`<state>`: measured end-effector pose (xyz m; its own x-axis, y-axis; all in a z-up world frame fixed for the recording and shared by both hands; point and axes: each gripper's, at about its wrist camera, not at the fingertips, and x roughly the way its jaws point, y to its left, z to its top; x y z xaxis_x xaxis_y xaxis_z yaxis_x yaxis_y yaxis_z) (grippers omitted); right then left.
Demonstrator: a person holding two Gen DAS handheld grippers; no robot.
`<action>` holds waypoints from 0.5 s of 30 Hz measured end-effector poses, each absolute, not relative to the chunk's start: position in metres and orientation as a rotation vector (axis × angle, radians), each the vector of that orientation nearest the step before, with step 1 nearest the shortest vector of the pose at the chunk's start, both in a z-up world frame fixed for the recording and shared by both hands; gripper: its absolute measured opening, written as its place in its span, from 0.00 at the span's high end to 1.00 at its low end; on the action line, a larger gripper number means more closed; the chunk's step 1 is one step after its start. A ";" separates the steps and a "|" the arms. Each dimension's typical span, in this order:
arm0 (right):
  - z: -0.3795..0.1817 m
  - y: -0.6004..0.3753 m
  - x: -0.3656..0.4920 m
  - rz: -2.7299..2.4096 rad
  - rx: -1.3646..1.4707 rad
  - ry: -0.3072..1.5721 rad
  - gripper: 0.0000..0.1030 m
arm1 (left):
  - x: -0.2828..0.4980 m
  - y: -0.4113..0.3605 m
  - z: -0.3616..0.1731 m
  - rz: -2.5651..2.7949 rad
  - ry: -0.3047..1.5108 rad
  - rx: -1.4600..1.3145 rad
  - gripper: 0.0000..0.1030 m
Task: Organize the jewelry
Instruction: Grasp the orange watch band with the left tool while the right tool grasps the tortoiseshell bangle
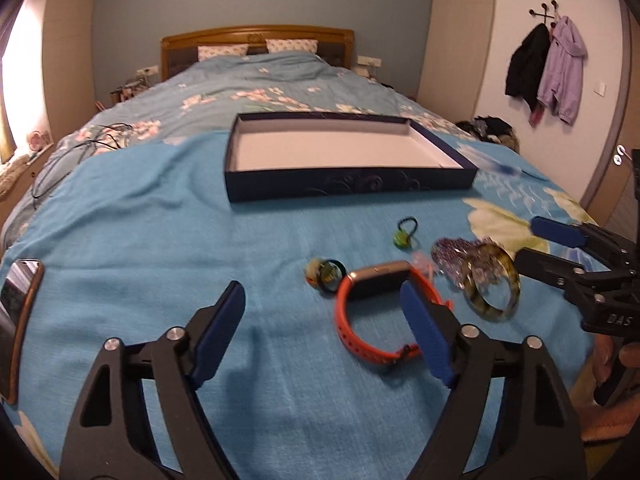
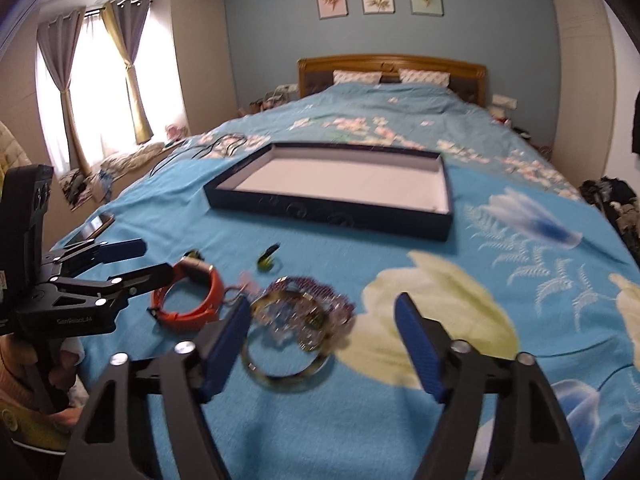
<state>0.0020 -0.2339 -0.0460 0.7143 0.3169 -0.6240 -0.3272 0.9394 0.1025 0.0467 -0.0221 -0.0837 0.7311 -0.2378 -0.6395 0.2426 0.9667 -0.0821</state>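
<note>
A dark blue tray (image 1: 348, 189) with a white, bare floor lies on the blue bedspread; it also shows in the right wrist view (image 2: 332, 216). In front of it lie an orange-strapped watch (image 1: 360, 344) (image 2: 204, 304), a green bangle (image 1: 494, 308) (image 2: 280, 376) over purple beads (image 1: 452, 252) (image 2: 320, 288), a green hair tie (image 1: 402, 236) (image 2: 266, 260) and a small ring piece (image 1: 326, 274). My left gripper (image 1: 324, 324) is open, its right finger beside the watch. My right gripper (image 2: 320, 340) is open over the bangle and beads.
A phone (image 1: 18, 312) lies at the bed's left edge. Black cables (image 1: 80, 152) lie on the far left of the bedspread. The headboard (image 1: 256, 40) and pillows are at the far end. Coats (image 1: 552, 72) hang on the right wall.
</note>
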 end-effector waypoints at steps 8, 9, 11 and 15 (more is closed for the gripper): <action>-0.058 -0.230 0.006 0.392 -0.009 0.769 0.58 | 0.047 -0.028 -0.088 -0.328 0.765 -0.015 0.47; -0.060 -0.231 0.007 0.387 -0.004 0.779 0.61 | 0.048 -0.029 -0.089 -0.336 0.773 -0.019 0.49; -0.063 -0.234 0.009 0.385 0.015 0.797 0.70 | 0.050 -0.030 -0.090 -0.347 0.789 -0.029 0.54; -0.067 -0.242 0.013 0.389 0.058 0.823 0.87 | 0.052 -0.028 -0.090 -0.369 0.812 -0.054 0.67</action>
<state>0.0131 -0.2421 -0.0673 0.6135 0.3597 -0.7030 -0.3155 0.9278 0.1993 0.0517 -0.0281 -0.0900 0.6282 -0.3427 -0.6985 0.3018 0.9348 -0.1873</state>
